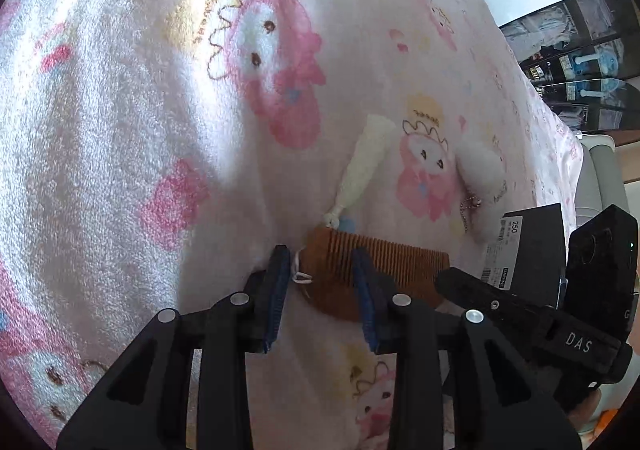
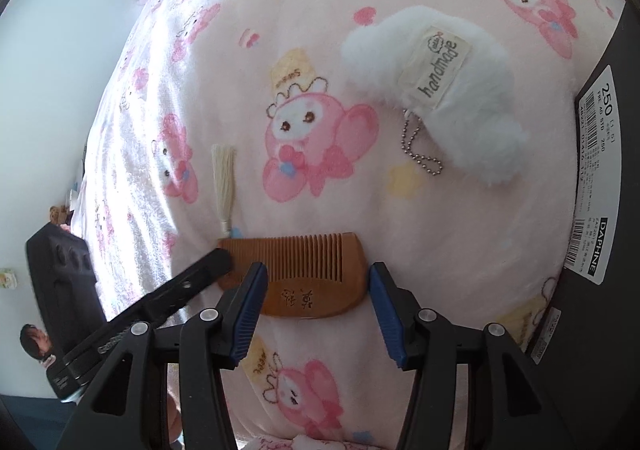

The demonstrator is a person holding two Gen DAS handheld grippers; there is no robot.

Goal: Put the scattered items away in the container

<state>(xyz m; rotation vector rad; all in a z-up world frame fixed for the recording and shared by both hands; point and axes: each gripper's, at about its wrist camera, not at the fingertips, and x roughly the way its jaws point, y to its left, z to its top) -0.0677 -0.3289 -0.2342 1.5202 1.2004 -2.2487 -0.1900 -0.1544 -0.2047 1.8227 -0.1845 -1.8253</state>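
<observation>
A brown wooden comb point(image 2: 308, 274) with a cream tassel point(image 2: 223, 177) lies flat on the pink cartoon blanket point(image 2: 360, 209). My right gripper point(image 2: 316, 270) stands open over it, with the blue pads straddling the comb's right part and not pressing on it. My left gripper point(image 1: 320, 254) is open around the comb point(image 1: 392, 266) at its tassel end. Its left pad stands clear of the wood and its right finger overlaps the teeth. One of its fingers point(image 2: 192, 286) reaches the comb's left end. A white fluffy keychain point(image 2: 440, 89) with a "handmade" label lies beyond.
A black shoebox point(image 2: 600, 209) with a white barcode label stands at the right edge, also seen as the box point(image 1: 528, 250) in the left wrist view. Glass shelves point(image 1: 580, 49) lie past the bed. A white wall point(image 2: 60, 49) is on the left.
</observation>
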